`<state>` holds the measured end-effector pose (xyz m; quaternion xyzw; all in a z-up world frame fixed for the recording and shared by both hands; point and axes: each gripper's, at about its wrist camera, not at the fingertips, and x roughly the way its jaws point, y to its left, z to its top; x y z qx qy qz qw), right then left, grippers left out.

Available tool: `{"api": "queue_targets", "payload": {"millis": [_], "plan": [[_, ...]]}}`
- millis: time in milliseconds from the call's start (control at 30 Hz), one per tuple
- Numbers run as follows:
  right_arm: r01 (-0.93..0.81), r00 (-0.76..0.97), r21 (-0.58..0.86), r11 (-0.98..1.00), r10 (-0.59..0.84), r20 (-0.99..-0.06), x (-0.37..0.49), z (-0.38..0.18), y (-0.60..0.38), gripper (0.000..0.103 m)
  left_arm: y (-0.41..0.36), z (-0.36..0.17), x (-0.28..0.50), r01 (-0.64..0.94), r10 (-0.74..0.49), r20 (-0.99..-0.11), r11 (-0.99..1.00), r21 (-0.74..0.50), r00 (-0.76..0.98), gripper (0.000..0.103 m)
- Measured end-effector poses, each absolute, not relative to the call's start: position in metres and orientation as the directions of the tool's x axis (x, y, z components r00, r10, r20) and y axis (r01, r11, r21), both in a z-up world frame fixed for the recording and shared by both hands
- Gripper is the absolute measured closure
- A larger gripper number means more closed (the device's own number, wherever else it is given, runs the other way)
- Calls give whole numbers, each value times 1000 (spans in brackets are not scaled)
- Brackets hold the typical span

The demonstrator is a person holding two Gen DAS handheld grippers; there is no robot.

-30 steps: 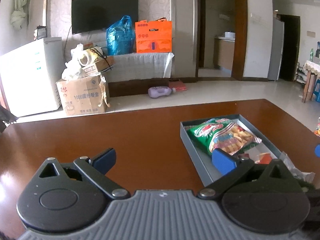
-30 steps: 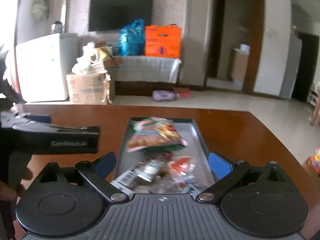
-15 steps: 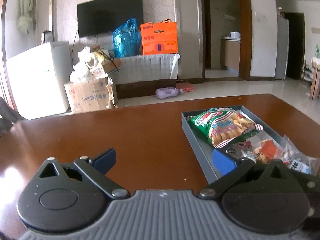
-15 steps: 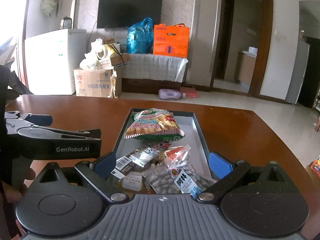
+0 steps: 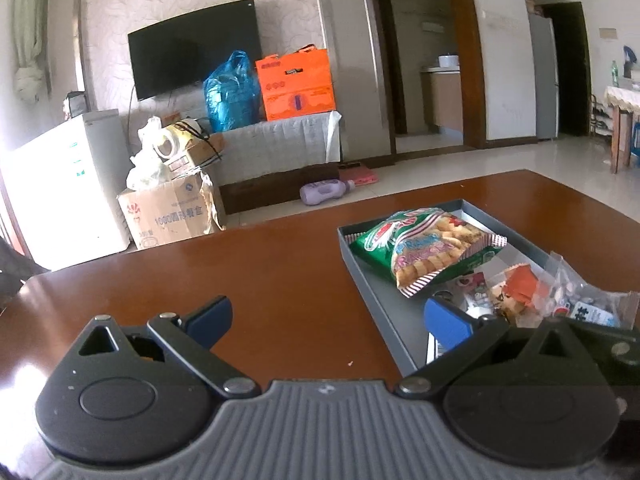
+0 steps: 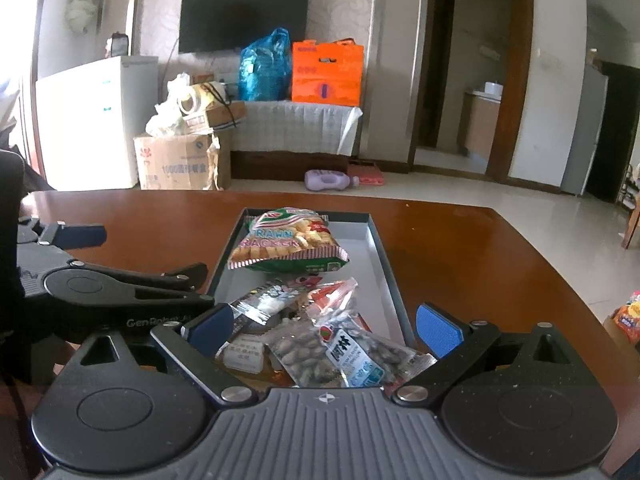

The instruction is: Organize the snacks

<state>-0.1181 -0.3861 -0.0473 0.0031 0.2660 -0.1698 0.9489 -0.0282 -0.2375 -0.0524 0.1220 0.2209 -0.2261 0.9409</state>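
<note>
Two views. Left wrist: left tongs spread and empty over the tabletop, beside the grey tray holding the prawn cracker bag, likely waiting clear. Right wrist: right tongs released, straddling the peanut packet at the tray's near end, seemingly lined up to grasp it.

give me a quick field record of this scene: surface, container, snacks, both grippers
surface: brown wooden table
container: shallow grey tray, open, on the table
far end of tray: green prawn cracker bag
near end of tray: clear peanut packet among several small packets, some over the near edge
left gripper: open, empty, above bare table left of the tray
right gripper: open, empty, fingers either side of the small packets
</note>
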Motion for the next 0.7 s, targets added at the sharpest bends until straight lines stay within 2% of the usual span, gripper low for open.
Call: {"api": "queue_targets", "payload": {"millis": [167, 700], "plan": [[341, 799, -87, 936, -338, -497, -123, -46, -388, 4, -240, -53, -26, 486, -386, -481, 868, 100, 788, 0], [340, 792, -101, 935, -343, -505, -124, -48, -387, 4, -239, -57, -30, 503, -395, -488, 858, 107, 778, 0]]}}
